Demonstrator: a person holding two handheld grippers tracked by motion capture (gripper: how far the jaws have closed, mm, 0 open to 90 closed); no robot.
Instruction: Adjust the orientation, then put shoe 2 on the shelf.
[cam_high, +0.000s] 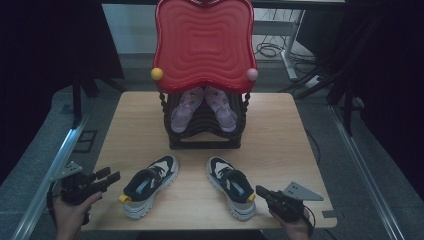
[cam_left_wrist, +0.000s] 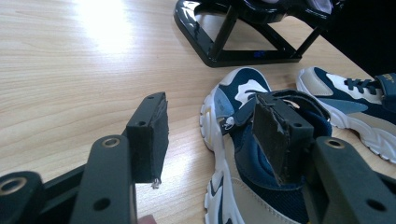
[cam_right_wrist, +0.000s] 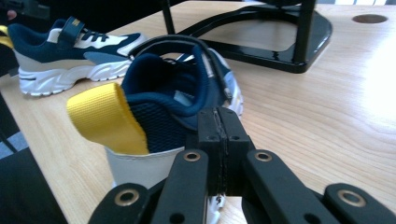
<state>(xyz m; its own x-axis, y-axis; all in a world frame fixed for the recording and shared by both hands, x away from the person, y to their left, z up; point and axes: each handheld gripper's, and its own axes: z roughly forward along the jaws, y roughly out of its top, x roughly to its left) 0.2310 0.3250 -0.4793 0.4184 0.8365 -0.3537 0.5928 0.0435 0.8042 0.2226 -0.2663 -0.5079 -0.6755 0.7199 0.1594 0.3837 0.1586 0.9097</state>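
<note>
Item: right shoe (cam_high: 232, 186), heel just ahead of right claw (cam_high: 261, 190), long axis running away from it toward the rack (cam_high: 205, 131). Right claw pressed together, nothing pinched. Left claw (cam_high: 113, 175) spread, empty; left shoe (cam_high: 149, 184) just beside it. Rack held a pink pair (cam_high: 202, 107), w/ red tray (cam_high: 204, 42) on top.

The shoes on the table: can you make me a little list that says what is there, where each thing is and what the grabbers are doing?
left shoe: navy and white, flat on the table, yellow heel tab
right shoe: matching, beside it, apart
rack: black, behind the shoes, holds a pink pair
red tray: on top of the rack
left gripper: open, beside the left shoe, not touching
right gripper: shut, empty, at the right shoe's heel
</note>
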